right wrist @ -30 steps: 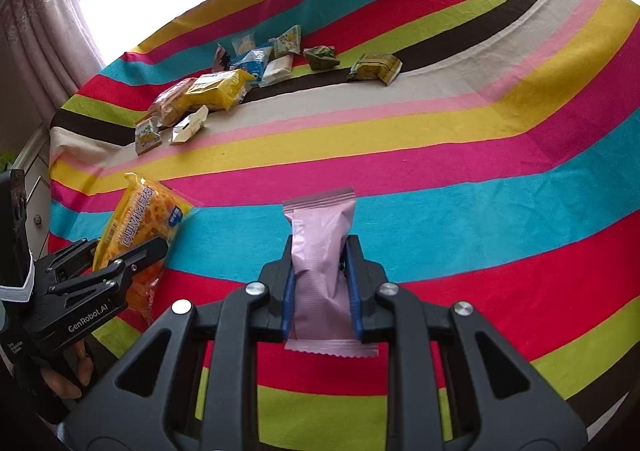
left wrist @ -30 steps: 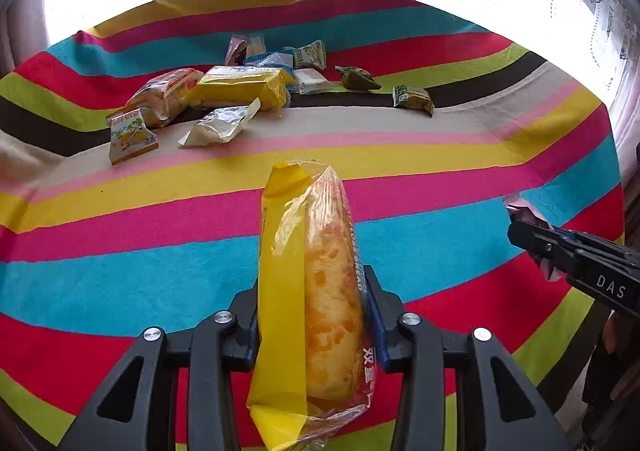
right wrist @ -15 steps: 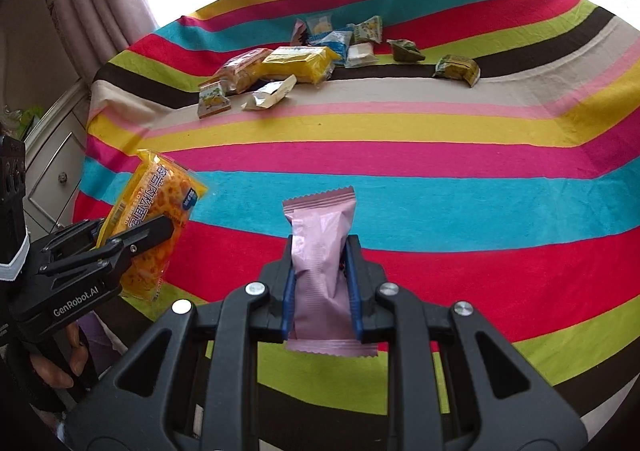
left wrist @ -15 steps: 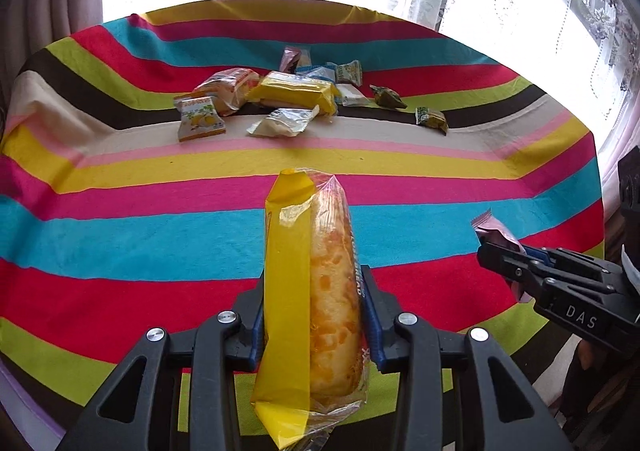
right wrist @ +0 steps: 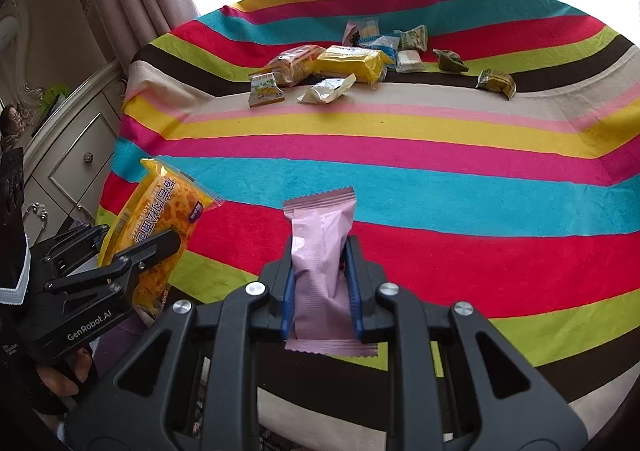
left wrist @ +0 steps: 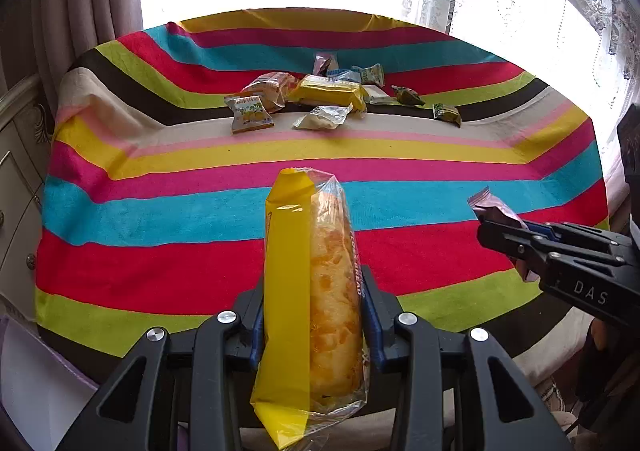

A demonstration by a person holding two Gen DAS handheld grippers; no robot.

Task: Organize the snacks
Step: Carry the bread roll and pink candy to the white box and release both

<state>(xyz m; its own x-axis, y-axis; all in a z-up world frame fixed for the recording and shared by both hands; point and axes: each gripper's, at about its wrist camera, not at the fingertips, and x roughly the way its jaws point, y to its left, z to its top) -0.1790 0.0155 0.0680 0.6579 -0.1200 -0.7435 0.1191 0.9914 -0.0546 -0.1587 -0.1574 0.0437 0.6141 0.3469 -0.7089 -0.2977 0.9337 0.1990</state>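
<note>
My left gripper [left wrist: 312,327] is shut on a long yellow bread packet [left wrist: 308,291], held upright above the near edge of the striped table [left wrist: 160,251]. The packet also shows in the right wrist view [right wrist: 160,227]. My right gripper [right wrist: 320,283] is shut on a pink snack packet [right wrist: 320,251]; it shows at the right in the left wrist view [left wrist: 496,211]. A pile of several snack packets [left wrist: 332,95] lies at the far side of the table, also in the right wrist view [right wrist: 352,63].
A white drawer cabinet [right wrist: 68,155] stands left of the table. Curtains [left wrist: 68,19] and a bright window lie behind it. A small green packet [right wrist: 496,81] lies apart at the pile's right. A white-purple surface [left wrist: 36,383] sits at bottom left.
Both grippers have pulled back from the table with their packets still held. The table now looks smaller and farther, and its near edge and the cabinet have come into view.
</note>
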